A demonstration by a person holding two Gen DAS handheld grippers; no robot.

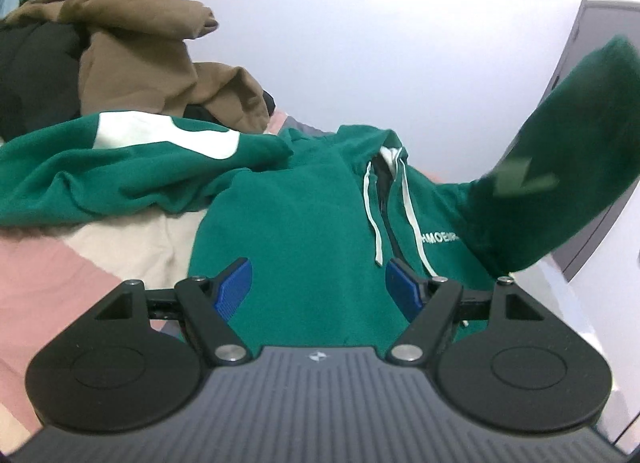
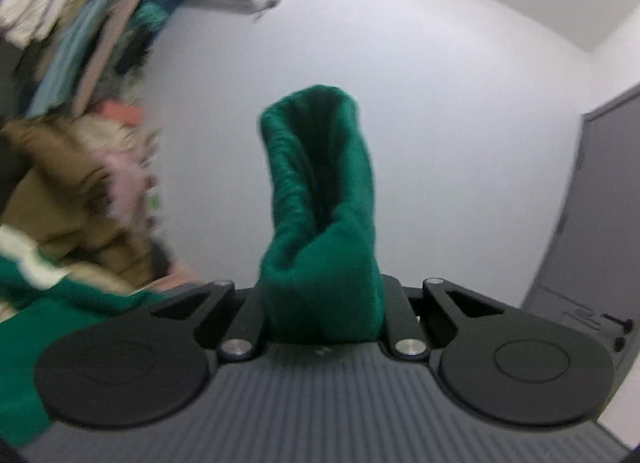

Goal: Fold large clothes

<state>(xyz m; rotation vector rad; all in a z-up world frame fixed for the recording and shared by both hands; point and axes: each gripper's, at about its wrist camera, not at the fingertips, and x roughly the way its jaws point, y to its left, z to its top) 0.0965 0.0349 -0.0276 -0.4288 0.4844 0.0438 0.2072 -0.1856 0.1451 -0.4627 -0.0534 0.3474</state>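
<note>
While the green hoodie [image 1: 304, 215] lies front-up across the bed [image 1: 60, 275], its chest spread flat and its white drawstrings [image 1: 374, 219] trailing down beside the zip, the left gripper [image 1: 319, 287] hovers just over the lower part of the chest with its jaws wide apart and nothing between the blue pads [image 1: 236, 283]. One sleeve with a white patch [image 1: 160, 137] lies bunched to the left of the body. The other sleeve [image 1: 560, 167] is raised off the bed on the right side of the left wrist view, blurred and standing up against the white wall [image 1: 400, 55].

In the right wrist view, the right gripper [image 2: 322, 315] is clamped on that raised sleeve [image 2: 320, 203]: the green cloth fills the gap between the jaws and stands up past them, its cuff end open at the top. That view is blurred on its left side.

A brown garment [image 1: 160, 59] is heaped behind the hoodie, on top of something black [image 1: 36, 71]. Clothes hang on a rack [image 2: 80, 11] at upper left, and a grey door [image 2: 600, 203] stands at the right.
</note>
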